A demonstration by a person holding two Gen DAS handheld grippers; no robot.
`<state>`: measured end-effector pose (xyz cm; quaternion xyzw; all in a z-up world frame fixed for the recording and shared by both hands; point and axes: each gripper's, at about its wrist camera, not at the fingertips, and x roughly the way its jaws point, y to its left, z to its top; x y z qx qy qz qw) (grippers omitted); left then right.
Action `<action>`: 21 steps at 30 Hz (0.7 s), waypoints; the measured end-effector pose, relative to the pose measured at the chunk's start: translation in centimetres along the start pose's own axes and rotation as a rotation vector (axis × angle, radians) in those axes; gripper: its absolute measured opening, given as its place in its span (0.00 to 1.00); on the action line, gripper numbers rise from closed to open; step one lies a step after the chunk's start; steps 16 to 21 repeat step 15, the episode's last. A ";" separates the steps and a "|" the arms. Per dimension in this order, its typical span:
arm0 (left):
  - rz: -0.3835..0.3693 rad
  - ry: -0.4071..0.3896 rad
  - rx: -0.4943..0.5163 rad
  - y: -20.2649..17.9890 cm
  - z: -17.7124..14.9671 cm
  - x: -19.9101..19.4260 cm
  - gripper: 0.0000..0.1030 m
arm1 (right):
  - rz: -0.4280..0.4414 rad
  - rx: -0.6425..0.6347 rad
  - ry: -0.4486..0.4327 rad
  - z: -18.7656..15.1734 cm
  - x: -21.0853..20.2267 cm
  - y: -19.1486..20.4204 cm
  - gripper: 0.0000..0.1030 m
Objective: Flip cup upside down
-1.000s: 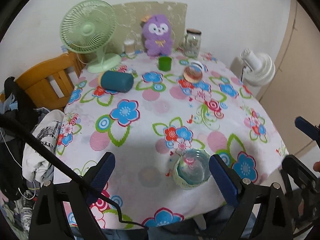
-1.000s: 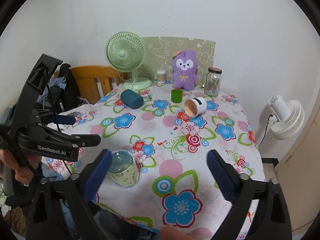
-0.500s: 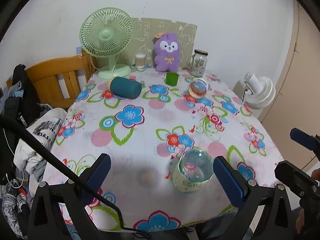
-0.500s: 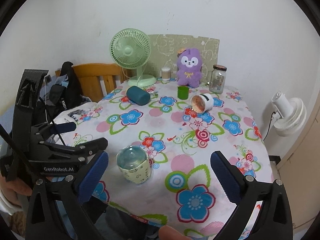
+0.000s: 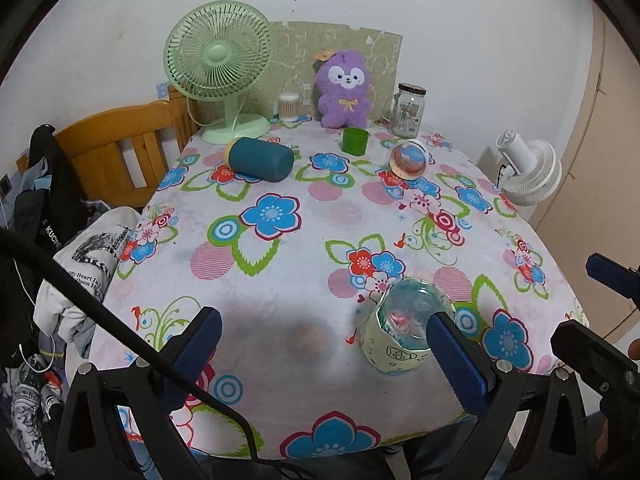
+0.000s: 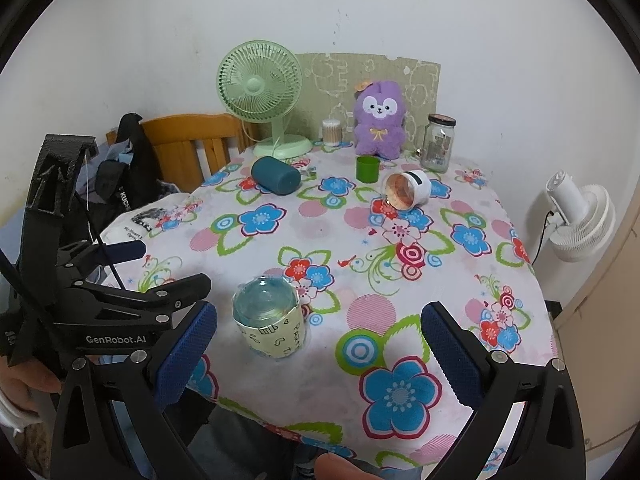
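— Where do we stand? Nearest us, both tools are spread wide and hold nothing: the left tool (image 5: 320, 344) and the right tool (image 6: 318, 340).

— And the cup (image 6: 272, 322)?

— The glass one with the pale paper sleeve sits near the front edge of the tabletop (image 6: 400, 280). Its domed clear end faces up, so we judge it may already be turned over; we cannot tell for sure.

— If it needs a grip?

— We'd close on the sleeve, not the bare glass, squarely across the middle, and set it down away from the edge.

— Further back?

— The teal cup (image 6: 276, 175) and white cup (image 6: 408, 190) lie on their sides; the green cup (image 6: 367, 169) stands upright.
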<state>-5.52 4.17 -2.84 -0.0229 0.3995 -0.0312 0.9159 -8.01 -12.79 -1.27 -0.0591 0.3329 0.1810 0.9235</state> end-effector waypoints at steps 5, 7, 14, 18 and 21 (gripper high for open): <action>0.000 0.009 0.002 0.0 0.0 0.4 1.00 | -0.003 0.006 0.009 -0.1 0.3 -0.1 1.00; 0.000 0.010 0.003 0.0 0.1 0.4 1.00 | -0.004 0.007 0.010 -0.1 0.4 -0.2 1.00; 0.007 -0.006 0.014 -0.3 0.2 0.7 1.00 | -0.002 0.008 0.012 -0.1 0.5 -0.3 1.00; 0.010 -0.007 0.016 -0.3 0.2 0.8 1.00 | -0.003 0.008 0.012 -0.1 0.5 -0.3 1.00; 0.010 -0.007 0.016 -0.3 0.2 0.8 1.00 | -0.003 0.008 0.012 -0.1 0.5 -0.3 1.00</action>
